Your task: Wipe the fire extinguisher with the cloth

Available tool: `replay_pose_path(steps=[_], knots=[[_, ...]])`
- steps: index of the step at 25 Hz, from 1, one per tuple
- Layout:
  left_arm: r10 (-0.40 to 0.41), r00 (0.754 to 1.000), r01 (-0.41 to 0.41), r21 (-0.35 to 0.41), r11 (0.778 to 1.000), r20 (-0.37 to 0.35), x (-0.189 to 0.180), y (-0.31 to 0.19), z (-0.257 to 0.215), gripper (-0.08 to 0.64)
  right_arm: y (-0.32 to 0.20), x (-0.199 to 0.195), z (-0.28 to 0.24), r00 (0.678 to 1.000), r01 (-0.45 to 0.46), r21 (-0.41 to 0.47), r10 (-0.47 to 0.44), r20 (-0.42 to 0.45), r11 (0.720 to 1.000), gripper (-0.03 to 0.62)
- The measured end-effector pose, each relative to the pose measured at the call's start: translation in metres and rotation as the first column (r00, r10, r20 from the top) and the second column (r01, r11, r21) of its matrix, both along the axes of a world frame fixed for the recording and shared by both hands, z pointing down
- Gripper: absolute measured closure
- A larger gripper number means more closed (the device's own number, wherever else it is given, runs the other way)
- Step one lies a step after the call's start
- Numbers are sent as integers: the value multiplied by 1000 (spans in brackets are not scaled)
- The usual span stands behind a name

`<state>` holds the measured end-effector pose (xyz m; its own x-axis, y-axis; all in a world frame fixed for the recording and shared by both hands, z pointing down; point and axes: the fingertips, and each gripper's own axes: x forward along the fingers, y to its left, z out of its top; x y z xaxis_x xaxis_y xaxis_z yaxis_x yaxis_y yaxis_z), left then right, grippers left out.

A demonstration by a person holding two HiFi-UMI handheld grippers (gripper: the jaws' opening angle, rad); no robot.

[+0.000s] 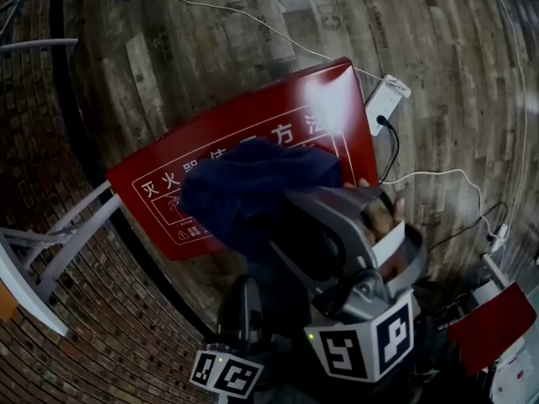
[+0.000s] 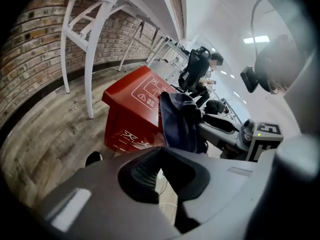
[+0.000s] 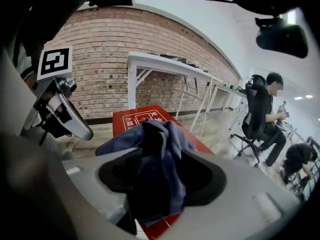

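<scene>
A red fire extinguisher box (image 1: 295, 108) with white print stands on the wood floor; no extinguisher itself is in view. A dark blue cloth (image 1: 253, 188) is bunched over the box's near top edge. My right gripper (image 1: 328, 196) reaches over the box with its jaws wide apart. In the right gripper view the cloth (image 3: 160, 154) fills the gap of the right gripper (image 3: 162, 176), above the box (image 3: 132, 119). My left gripper (image 1: 246, 297) hangs lower and nearer, shut and empty. The left gripper view shows the left gripper (image 2: 167, 184), with the cloth (image 2: 180, 121) and the box (image 2: 132, 114) beyond it.
A white table frame (image 1: 50, 251) stands left along the brick wall (image 2: 30, 49). A white power strip (image 1: 386, 99) with cables lies behind the box. Another red object (image 1: 493, 326) sits lower right. People on office chairs (image 3: 265, 119) are farther off.
</scene>
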<state>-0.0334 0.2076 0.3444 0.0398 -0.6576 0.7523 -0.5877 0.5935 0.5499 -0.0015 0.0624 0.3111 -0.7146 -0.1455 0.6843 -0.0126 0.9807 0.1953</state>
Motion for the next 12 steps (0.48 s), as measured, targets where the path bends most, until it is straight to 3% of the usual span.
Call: replay_pose_path(steps=[4,7,10,12], knots=[[61,997,-57,-74,996,49,-27,8,5,552,1,-18,12,992,-111,32,112,-57,993,364],[85,994,-79,-87,993,63,-50,13,-1,552,-1,-25,25,972,-193,29,195,-128,981,385],[102,993,-98,-66,993,66,-71,11,-6,552,-10,-28,25,953,-256,72,265,-147,964,488],[107,992,-103,-57,993,67,-82,12,-7,552,-12,-36,24,950,-261,90,272,-153,961,505]])
